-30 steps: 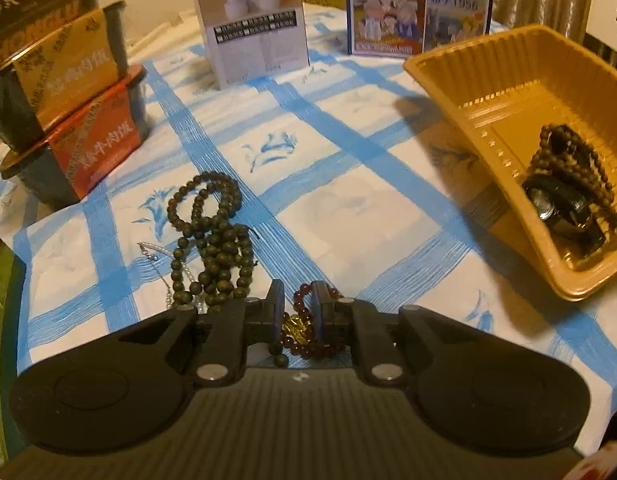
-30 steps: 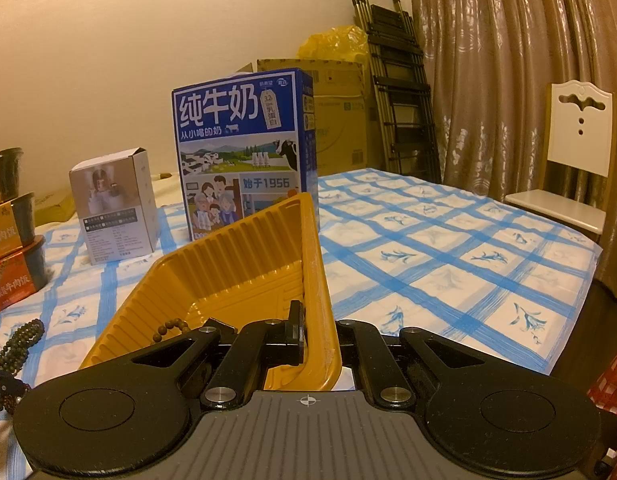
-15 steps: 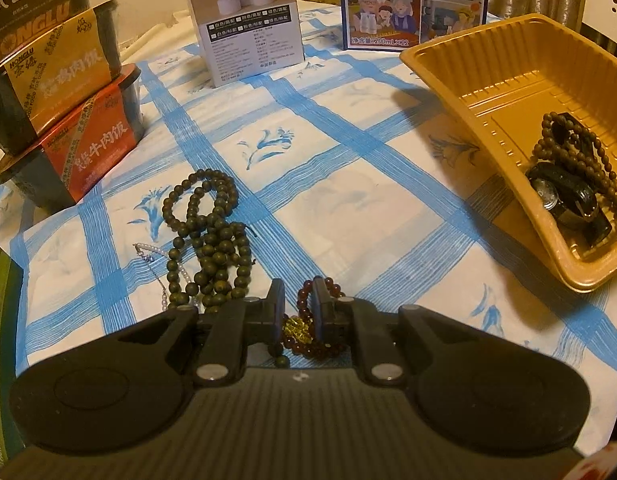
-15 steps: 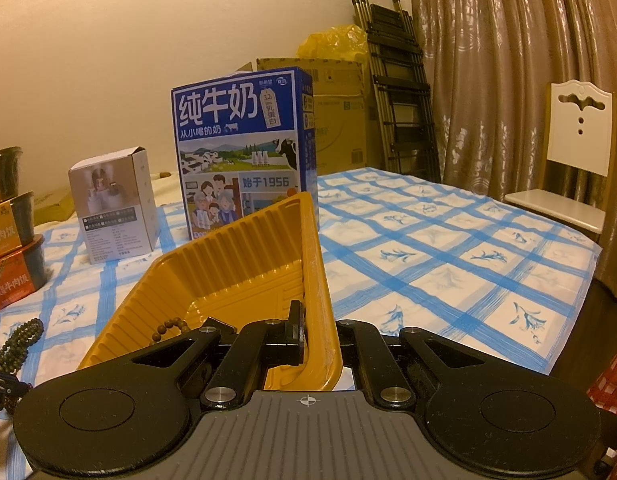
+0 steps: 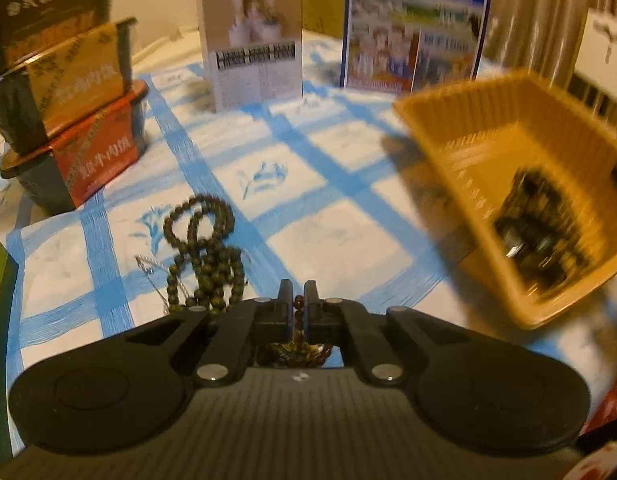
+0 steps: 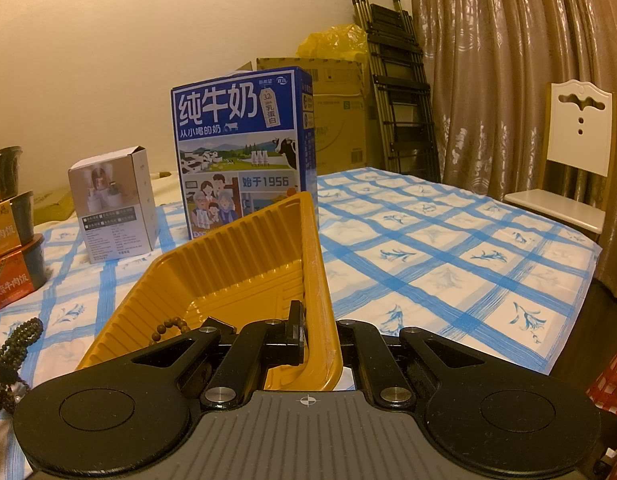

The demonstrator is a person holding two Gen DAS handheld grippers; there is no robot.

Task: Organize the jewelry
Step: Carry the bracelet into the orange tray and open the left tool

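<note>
My left gripper is shut on a dark red bead bracelet, which hangs below the fingers above the tablecloth. A dark green bead necklace lies on the cloth just ahead and to the left, over a thin silver chain. The yellow plastic tray sits to the right, tilted, with a beaded string and a black watch inside. My right gripper is shut on the tray's near rim and holds it tipped up. Brown beads show inside the tray.
Stacked instant-meal boxes stand at the left. A small white box and a blue milk carton stand at the back. A white chair, folded ladder and curtains lie beyond the table's right edge.
My left gripper has closed on the red bracelet and lifted it off the cloth; the view is blurred with motion. The right gripper and tray have stayed put.
</note>
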